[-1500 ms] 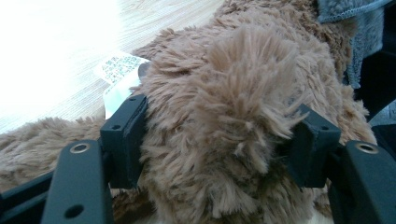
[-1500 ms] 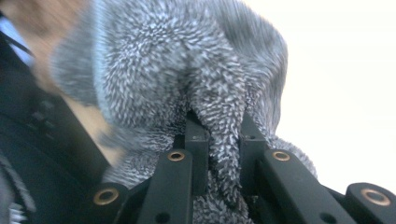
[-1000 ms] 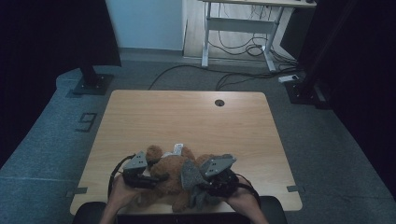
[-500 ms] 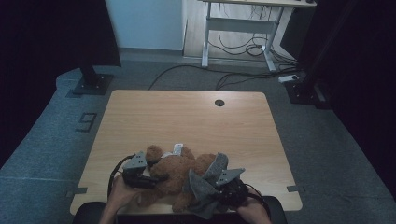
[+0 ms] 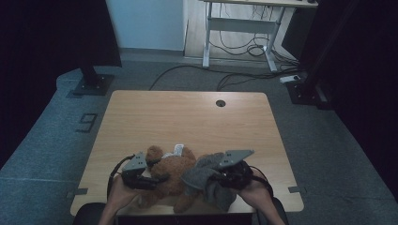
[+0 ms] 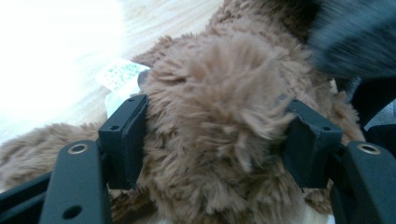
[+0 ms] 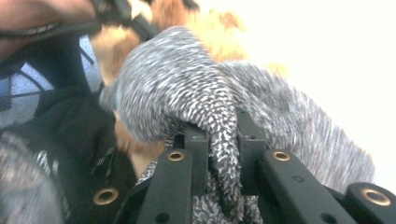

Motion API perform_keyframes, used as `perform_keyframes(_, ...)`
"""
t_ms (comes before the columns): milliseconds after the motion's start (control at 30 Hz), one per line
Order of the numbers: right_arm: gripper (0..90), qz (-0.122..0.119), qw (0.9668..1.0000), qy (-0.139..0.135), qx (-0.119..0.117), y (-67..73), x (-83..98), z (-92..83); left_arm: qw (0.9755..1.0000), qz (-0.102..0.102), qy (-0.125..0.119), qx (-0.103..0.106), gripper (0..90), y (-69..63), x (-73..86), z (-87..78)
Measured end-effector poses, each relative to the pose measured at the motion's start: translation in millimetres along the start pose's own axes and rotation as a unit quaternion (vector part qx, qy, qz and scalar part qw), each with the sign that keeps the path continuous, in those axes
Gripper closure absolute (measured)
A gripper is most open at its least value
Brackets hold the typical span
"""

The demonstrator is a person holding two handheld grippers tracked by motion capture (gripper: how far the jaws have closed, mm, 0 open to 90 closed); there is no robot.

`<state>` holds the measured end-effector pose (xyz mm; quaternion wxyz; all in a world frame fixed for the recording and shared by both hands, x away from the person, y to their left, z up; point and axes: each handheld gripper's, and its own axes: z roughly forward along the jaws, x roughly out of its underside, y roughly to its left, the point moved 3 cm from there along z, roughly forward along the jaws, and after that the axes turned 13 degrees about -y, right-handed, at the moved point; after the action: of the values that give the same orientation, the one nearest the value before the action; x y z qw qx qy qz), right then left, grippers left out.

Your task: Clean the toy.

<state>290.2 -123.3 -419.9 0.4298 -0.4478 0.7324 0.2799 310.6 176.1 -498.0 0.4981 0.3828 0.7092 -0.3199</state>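
With the teddy bear [image 6: 219, 116] clamped steady by the left hand-held gripper [image 5: 141, 171], the grey knitted cloth [image 7: 210, 107] pinched in the right hand-held gripper [image 5: 230, 173] is best drawn toward nine o'clock.

Setting: office or lab-type workroom. Evidence: light wooden rectangular desk [image 5: 187, 117] with a round black cable port [image 5: 220, 103]; grey carpet floor [image 5: 42, 154]; second desk with a white metal frame [image 5: 244, 28] at the back; loose black cables [image 5: 234, 49] beneath it; white power strip [image 5: 292, 78]; black stand on a square base plate [image 5: 91, 82]; dark curtains [image 5: 371, 70] at both sides.
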Motion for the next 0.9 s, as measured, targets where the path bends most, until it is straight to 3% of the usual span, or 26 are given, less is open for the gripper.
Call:
perform_keyframes(267, 78.8, -0.023, 0.9997, 0.0, -0.001, -16.7, -44.6, 42.0, 0.9999, -0.002, 0.013, 0.0, 42.2, -2.6, 2.2, -1.2)
perform_keyframes(567, 78.9, -0.029, 0.9995, 0.01, -0.001, -31.6, -74.9, 92.8, 0.9999, -0.001, 0.011, 0.007, 48.8, -1.4, 7.3, -0.2)
perform_keyframes(733, 78.8, -0.028, 0.9989, 0.035, -0.015, -34.0, -77.8, 124.6, 0.9999, 0.002, 0.009, 0.006, 48.8, -1.2, 8.1, -0.1)
perform_keyframes(900, 78.7, -0.022, 0.9961, 0.077, -0.038, -30.7, -63.0, 158.6, 0.9999, 0.005, 0.011, 0.004, 48.8, -1.2, 9.0, 0.6)
